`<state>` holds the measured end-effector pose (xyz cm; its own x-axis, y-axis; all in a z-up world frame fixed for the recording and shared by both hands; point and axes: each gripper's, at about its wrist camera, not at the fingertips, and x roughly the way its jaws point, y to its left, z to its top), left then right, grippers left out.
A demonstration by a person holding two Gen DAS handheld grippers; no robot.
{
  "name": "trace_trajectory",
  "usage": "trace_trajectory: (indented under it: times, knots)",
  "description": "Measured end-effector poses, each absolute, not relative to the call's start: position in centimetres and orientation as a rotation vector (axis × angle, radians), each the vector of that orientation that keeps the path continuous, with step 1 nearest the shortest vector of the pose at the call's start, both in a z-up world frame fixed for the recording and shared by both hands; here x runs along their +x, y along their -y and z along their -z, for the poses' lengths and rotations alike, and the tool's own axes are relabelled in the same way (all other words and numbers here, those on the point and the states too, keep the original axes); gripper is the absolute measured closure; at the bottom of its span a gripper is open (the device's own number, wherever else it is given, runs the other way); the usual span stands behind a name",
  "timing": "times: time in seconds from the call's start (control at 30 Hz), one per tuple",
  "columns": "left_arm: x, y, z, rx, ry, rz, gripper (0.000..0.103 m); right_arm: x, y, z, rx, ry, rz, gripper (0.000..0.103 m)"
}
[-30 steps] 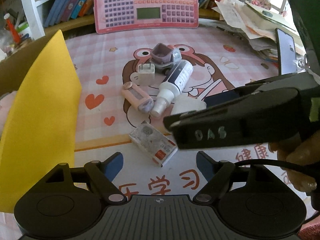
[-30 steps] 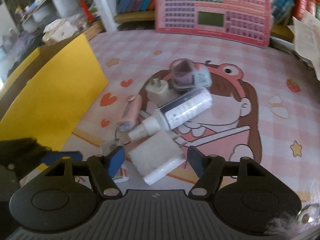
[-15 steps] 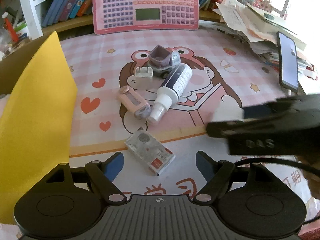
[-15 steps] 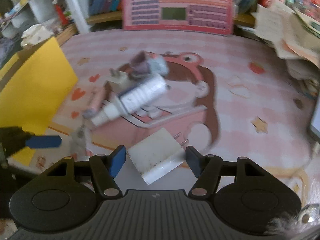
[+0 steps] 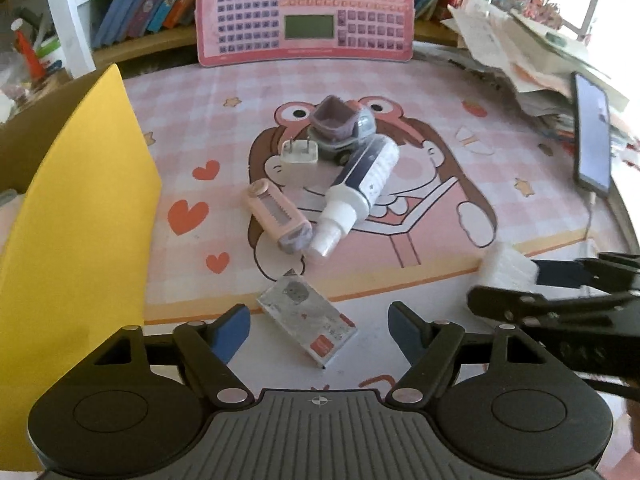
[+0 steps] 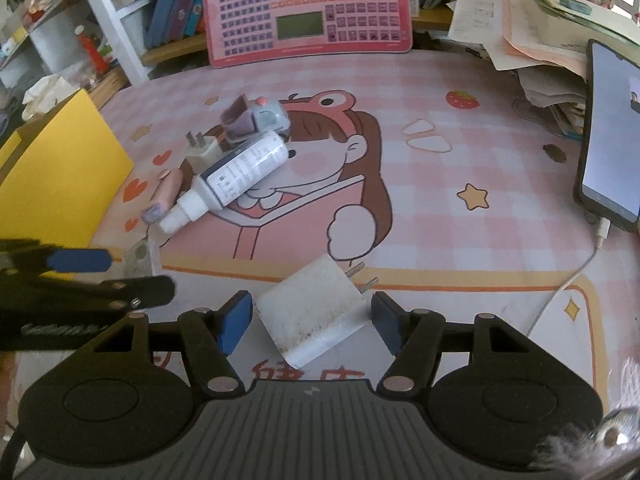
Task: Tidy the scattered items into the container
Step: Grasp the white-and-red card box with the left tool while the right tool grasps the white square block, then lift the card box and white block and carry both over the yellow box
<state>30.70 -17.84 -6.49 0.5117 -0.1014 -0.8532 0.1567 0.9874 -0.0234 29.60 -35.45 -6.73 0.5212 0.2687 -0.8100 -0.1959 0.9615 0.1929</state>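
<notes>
With every item lying outside the yellow box [image 5: 72, 240], the closing left gripper [image 5: 319, 326] straddled a card pack [image 5: 308, 322] without pinching it, while the right gripper [image 6: 312, 320] pinched a white charger [image 6: 310, 312].

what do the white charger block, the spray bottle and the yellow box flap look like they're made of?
White charger block: hard matte plastic, scuffed with brown specks, metal prongs. Spray bottle: smooth plastic, probably, with a printed label and a white cap. Yellow box flap: looks like cardboard with a flat yellow face; its brown edge shows at the top.
</notes>
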Motion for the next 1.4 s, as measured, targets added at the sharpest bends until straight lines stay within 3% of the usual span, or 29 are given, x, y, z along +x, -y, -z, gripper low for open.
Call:
trace_trajectory:
  times: [0.3,0.37,0.47,0.67,1.03,1.4]
  knots:
    - [31.0,17.3,6.8,0.036,-1.018,0.149,0.066,28.7,35.4,6.6,0.066,-0.97,-0.295,0.039]
    - [30.7,17.3,6.6,0.011,-1.034,0.178,0.066,28.7,35.3,6.5,0.053,-0.965,-0.299,0.038]
    - [30.1,17.8,6.2,0.03,-1.032,0.212,0.066,28.5,35.2,6.3,0.032,-0.949,-0.308,0.03]
    - [30.7,17.5,6.9,0.02,-1.056,0.186,0.064,28.5,35.0,6.5,-0.005,-0.954,-0.323,0.029]
    - [30.4,17.0,6.7,0.011,-1.049,0.197,0.072,28.5,34.3,7.3,-0.049,-0.956,-0.315,0.045]
    - [28.2,14.9,3.4,-0.165,-1.033,0.252,0.072,26.5,34.5,5.5,0.069,-0.971,-0.342,0.047]
